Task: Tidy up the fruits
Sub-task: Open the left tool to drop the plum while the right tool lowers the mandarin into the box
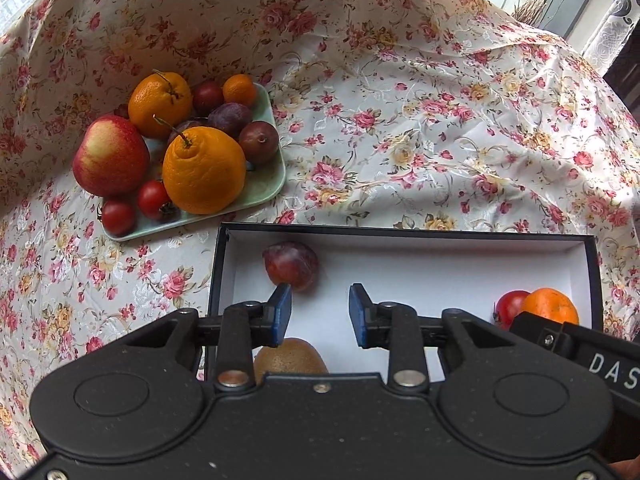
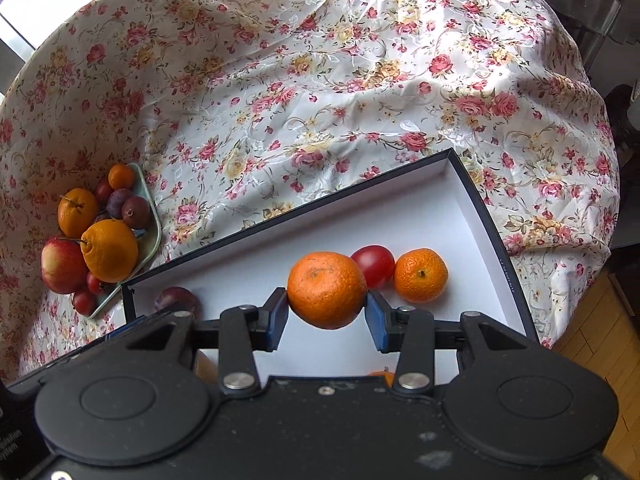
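Observation:
A black box with a white inside [image 1: 440,256] [image 2: 400,208] lies on the flowered cloth. In it are a plum [image 1: 291,266] [image 2: 176,300], a kiwi [image 1: 290,358], a tomato [image 2: 374,265] [image 1: 510,306] and a tangerine [image 2: 421,276]. My left gripper [image 1: 320,314] is open and empty above the box, just in front of the plum. My right gripper [image 2: 327,316] is shut on a tangerine [image 2: 326,294] held over the box. A green plate [image 1: 264,188] [image 2: 150,236] at the left holds oranges, plums, tomatoes and an apple [image 1: 110,156].
The flowered cloth [image 1: 440,120] covers the table and rises in folds at the back. The table's right edge and a wooden floor [image 2: 600,340] show in the right wrist view. The right gripper's body [image 1: 580,344] shows at the right in the left wrist view.

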The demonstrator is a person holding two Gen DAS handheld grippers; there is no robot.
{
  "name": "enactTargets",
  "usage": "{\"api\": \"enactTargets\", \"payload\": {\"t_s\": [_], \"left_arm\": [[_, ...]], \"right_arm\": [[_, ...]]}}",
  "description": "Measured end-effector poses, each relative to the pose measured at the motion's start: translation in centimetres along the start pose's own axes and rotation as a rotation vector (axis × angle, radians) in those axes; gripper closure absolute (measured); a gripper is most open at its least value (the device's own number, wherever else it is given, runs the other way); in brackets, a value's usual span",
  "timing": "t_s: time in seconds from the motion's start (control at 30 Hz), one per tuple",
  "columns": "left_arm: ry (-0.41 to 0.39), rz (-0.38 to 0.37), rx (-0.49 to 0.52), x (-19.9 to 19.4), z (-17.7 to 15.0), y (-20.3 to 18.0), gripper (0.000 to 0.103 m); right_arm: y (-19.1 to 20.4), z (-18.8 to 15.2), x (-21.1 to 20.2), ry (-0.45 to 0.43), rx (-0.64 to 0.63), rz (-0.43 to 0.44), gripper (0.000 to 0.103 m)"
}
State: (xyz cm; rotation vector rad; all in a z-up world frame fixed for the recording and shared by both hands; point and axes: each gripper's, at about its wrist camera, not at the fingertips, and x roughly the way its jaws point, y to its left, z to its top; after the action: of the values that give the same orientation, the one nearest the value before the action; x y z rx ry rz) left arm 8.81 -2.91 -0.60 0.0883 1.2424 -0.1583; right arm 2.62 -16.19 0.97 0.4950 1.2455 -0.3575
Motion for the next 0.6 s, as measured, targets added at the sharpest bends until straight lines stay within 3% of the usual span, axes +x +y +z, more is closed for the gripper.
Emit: {"api": "enactTargets", "payload": {"t_s": [0.6], "left_arm": [[0.018,-0.004,0.045,0.6,-1.0,-1.9,0.057]], "right_arm": [[-1.9,0.2,-0.9,0.023,0.013,0.022,0.06]]}}
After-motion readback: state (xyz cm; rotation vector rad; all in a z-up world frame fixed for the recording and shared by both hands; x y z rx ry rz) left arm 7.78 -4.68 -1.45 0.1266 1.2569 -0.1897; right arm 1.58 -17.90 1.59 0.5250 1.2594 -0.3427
